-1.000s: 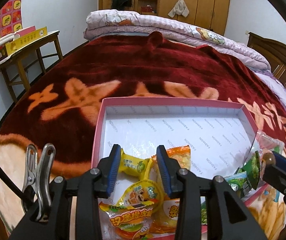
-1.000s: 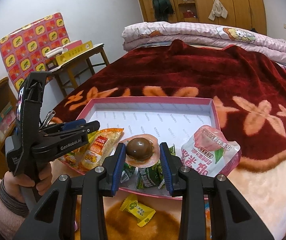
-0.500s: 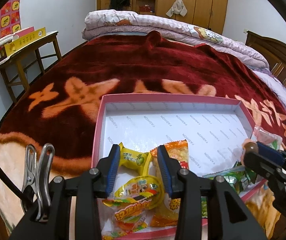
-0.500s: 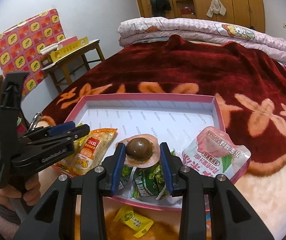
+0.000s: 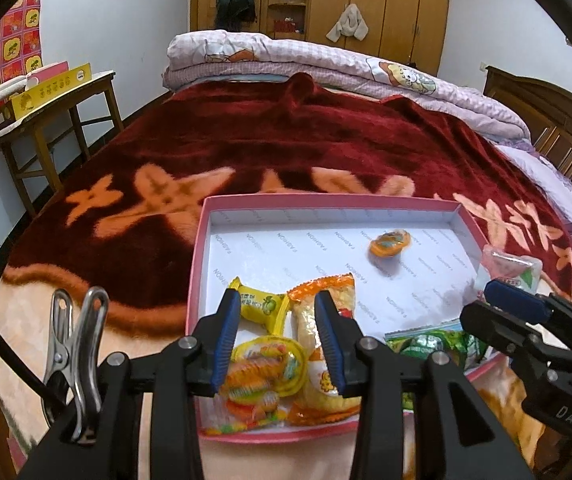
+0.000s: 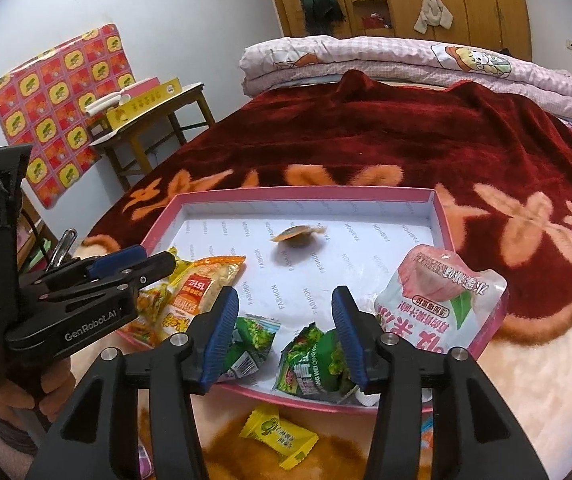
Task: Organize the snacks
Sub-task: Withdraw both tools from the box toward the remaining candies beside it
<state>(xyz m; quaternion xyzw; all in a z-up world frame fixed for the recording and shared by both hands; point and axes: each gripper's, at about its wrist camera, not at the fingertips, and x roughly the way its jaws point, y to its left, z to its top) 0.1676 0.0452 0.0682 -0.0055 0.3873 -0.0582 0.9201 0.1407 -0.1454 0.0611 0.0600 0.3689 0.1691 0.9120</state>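
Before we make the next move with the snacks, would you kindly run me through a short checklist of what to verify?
1. Right claw empty: ok. Its jaws have just been opening and nothing is between them.
2. Round orange snack pack inside the pink box: ok.
3. All snacks boxed: not ok. A yellow candy lies on the blanket, outside the near rim.
4. Pink pouch lying flat in the box: not ok. It leans on the right rim.
5. Left claw clear of the right: ok. It is apart, over the box's left corner.
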